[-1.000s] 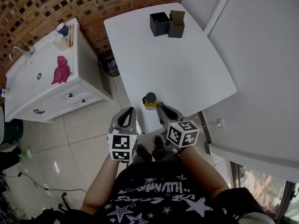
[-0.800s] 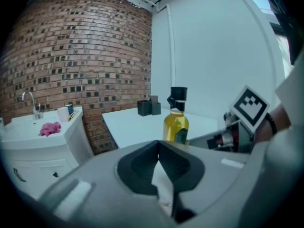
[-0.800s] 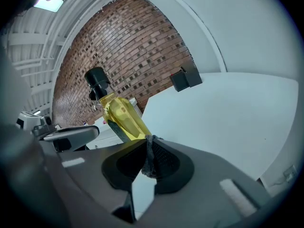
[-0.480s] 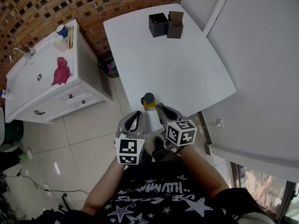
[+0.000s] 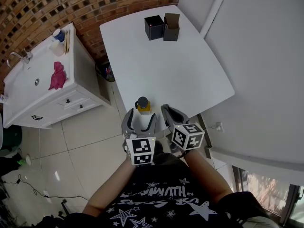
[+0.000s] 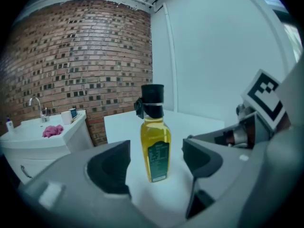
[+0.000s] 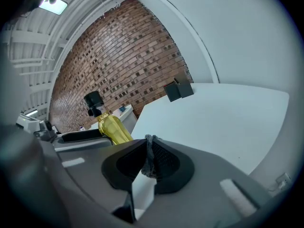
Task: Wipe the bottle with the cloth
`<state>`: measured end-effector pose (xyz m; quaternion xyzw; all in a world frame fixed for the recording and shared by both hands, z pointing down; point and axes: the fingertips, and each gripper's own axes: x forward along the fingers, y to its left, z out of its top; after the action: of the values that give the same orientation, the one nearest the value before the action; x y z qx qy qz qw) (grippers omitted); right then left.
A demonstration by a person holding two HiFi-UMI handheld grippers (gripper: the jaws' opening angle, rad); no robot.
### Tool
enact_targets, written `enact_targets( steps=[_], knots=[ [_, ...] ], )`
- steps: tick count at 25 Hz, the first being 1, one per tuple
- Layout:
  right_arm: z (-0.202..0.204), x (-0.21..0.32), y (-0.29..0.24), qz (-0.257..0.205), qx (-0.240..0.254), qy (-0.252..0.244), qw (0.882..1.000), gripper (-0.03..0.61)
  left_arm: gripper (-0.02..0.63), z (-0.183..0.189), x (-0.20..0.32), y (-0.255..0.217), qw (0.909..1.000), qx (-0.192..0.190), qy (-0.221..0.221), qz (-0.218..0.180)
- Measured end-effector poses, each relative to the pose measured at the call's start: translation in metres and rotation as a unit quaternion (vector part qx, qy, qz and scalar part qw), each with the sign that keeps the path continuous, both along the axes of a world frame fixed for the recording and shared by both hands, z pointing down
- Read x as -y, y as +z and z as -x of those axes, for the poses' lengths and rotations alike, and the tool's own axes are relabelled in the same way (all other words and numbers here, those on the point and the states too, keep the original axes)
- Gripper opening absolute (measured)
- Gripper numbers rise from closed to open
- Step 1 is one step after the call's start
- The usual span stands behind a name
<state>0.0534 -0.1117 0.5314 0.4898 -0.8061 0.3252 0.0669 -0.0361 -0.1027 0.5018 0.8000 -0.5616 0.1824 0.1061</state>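
A bottle (image 5: 142,104) of yellow oil with a black cap stands upright near the front edge of the white table (image 5: 166,61). My left gripper (image 5: 141,120) is just short of it. Its jaws are opening and stand wide, with the bottle (image 6: 155,141) framed between them but untouched. My right gripper (image 5: 172,115) hovers beside it on the right, shut, pads pressed together (image 7: 148,148) with only a thin grey fuzzy seam between them; the bottle (image 7: 111,125) is to its left. A pink cloth (image 5: 57,76) lies on the white sink cabinet, far left.
The sink cabinet (image 5: 28,96) with a faucet (image 5: 16,58) stands left of the table against a brick wall. Two dark boxes (image 5: 161,27) sit at the table's far end. A bin (image 5: 105,71) stands between cabinet and table. Tiled floor lies below.
My left gripper has moved right to line up in front of the bottle, and its jaws have gone from shut to wide apart. The right gripper has barely moved.
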Motion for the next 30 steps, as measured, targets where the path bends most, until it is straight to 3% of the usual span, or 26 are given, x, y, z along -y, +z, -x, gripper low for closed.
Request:
enact_targets(
  steps=[9,12,15,20,25,30],
  knots=[
    [-0.009,0.009,-0.011,-0.021,-0.005,-0.027,0.999,0.037,0.333,0.0,0.025,0.011,0.9959,0.023,-0.085,0.023],
    [-0.01,0.012,-0.012,-0.025,-0.004,-0.037,0.999,0.037,0.291,0.003,0.026,0.011,0.9947,0.034,-0.094,0.02],
    [-0.011,0.015,-0.012,-0.027,-0.001,-0.045,0.999,0.037,0.276,-0.001,0.025,0.01,0.9953,0.052,-0.082,0.008],
    [-0.005,0.02,-0.029,-0.06,0.031,-0.086,0.994,0.037,0.259,-0.002,0.022,0.011,0.9972,0.048,-0.058,0.001],
    [0.014,0.024,-0.063,-0.094,0.077,-0.168,0.978,0.037,0.259,-0.002,0.019,0.006,0.999,0.037,-0.013,-0.022],
    [0.028,0.023,-0.084,-0.11,0.092,-0.24,0.96,0.037,0.258,-0.005,0.019,0.004,0.9973,0.025,0.058,-0.038]
  ],
)
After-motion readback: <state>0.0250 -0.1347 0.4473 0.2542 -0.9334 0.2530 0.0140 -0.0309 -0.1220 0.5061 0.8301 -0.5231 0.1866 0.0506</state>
